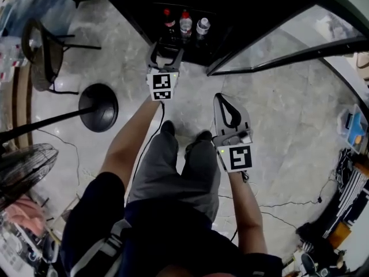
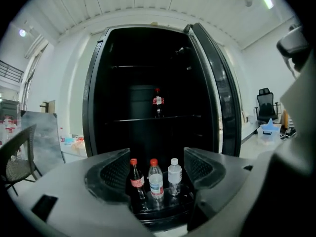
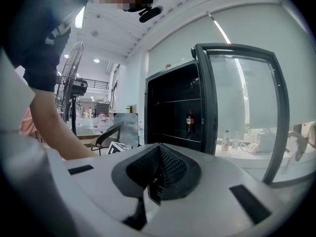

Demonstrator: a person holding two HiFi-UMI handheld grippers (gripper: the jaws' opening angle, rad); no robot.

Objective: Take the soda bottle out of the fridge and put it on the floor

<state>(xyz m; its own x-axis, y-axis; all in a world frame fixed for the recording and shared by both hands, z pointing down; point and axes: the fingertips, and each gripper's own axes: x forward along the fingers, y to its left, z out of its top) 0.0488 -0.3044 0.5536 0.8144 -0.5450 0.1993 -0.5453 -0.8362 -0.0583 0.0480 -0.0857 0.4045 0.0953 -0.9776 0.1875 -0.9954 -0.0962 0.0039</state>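
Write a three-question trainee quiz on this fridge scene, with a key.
1. True or false: the right gripper has its jaws apart.
2. How many stand in the row of bottles at the bottom of the fridge? A two, B three, C five.
3. Fill in: the lone soda bottle higher up stands on a ____.
Key: 1 false; 2 B; 3 shelf.

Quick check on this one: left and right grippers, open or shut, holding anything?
Left gripper: open, nothing between its jaws.
Right gripper: shut, holding nothing.
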